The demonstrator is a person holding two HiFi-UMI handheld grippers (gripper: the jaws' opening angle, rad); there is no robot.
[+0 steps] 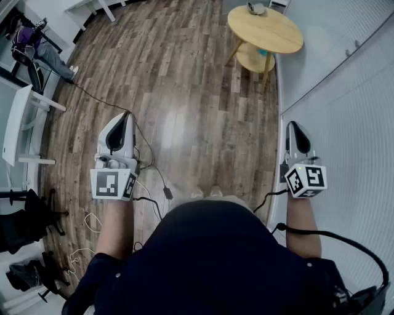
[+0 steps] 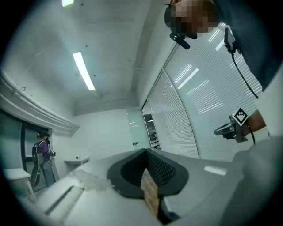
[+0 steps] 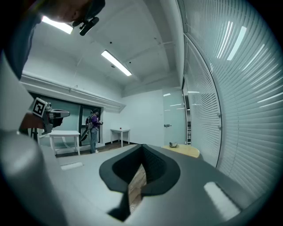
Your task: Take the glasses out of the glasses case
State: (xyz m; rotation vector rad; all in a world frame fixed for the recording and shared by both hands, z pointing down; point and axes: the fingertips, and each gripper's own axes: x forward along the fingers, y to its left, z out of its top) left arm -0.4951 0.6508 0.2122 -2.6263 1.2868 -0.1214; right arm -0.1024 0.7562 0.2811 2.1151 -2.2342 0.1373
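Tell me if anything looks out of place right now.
Nothing spilled or damaged. Both the left gripper and right gripper are shut on nothing over the wooden floor, well away from the round table, where a small grey object lies. Loose cables trail underfoot.

Office-type room. Wood-plank floor. Slatted blinds line the wall from 1 to 4 o'clock. Round wooden tabletop at 1 o'clock. White desk at 9 o'clock, black chairs at 8 o'clock. Cables trail across the floor. Ceiling strip light.
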